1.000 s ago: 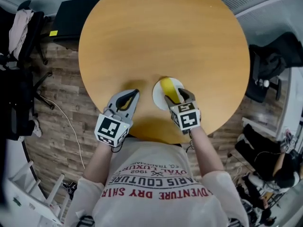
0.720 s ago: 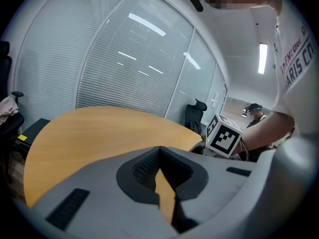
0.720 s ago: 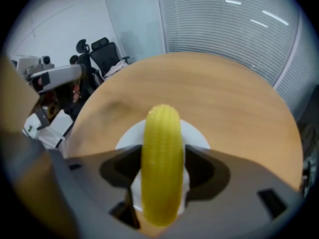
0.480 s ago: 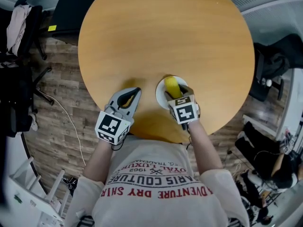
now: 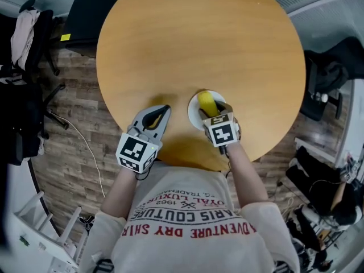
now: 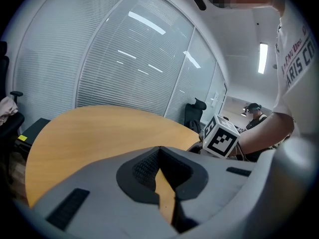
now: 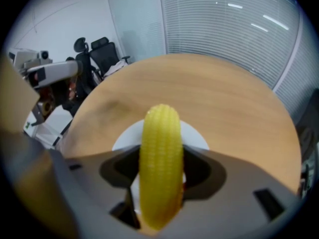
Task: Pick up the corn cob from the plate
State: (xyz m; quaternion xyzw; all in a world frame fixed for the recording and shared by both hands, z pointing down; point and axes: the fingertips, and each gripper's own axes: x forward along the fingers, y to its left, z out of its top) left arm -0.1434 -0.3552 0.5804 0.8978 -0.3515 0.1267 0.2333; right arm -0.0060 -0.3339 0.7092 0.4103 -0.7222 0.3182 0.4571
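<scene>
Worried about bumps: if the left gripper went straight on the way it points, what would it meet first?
Nothing that shows: ahead of the left gripper lies only bare table; the plate sits off to its right.

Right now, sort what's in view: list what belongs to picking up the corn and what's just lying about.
Job: corn cob; white plate; right gripper, closed on the cob.
Lying about: left gripper, shut and empty; office chair; draped clothing.

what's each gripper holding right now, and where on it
Right gripper clamps the corn cob across its sides toward its near end. Left gripper holds nothing.
</scene>
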